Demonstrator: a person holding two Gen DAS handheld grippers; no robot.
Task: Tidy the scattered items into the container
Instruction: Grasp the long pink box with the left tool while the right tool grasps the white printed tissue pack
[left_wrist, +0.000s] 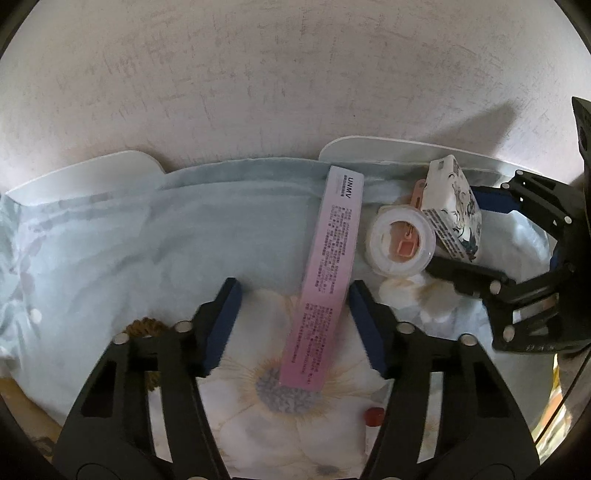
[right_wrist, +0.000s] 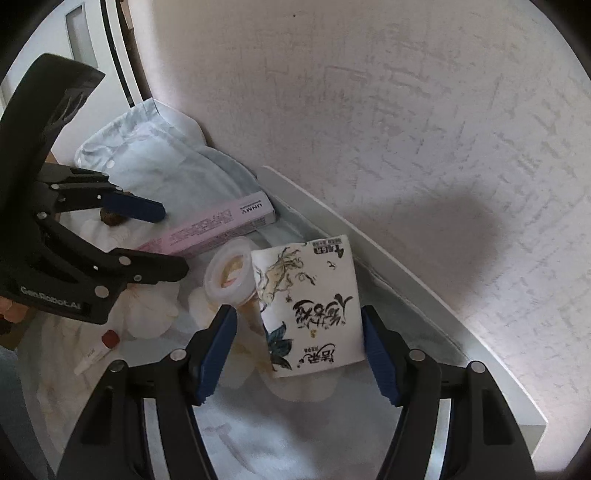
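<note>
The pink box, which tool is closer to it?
Left. The left tool is open with the pink box lying between its fingers. The right tool is open around the tissue pack, beyond the tape roll.

"UNMV" stands on the pink box (right_wrist: 218, 230); beside it, the left gripper (right_wrist: 168, 240) reads "Gen.Robot.AI".

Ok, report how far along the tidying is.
Done: nothing visibly stowed; no container is clearly in view. In hand: nothing; the left tongs stand open around the pink box, the right tongs open around the tissue pack. Left: those, the tape roll and the small tube.
</note>
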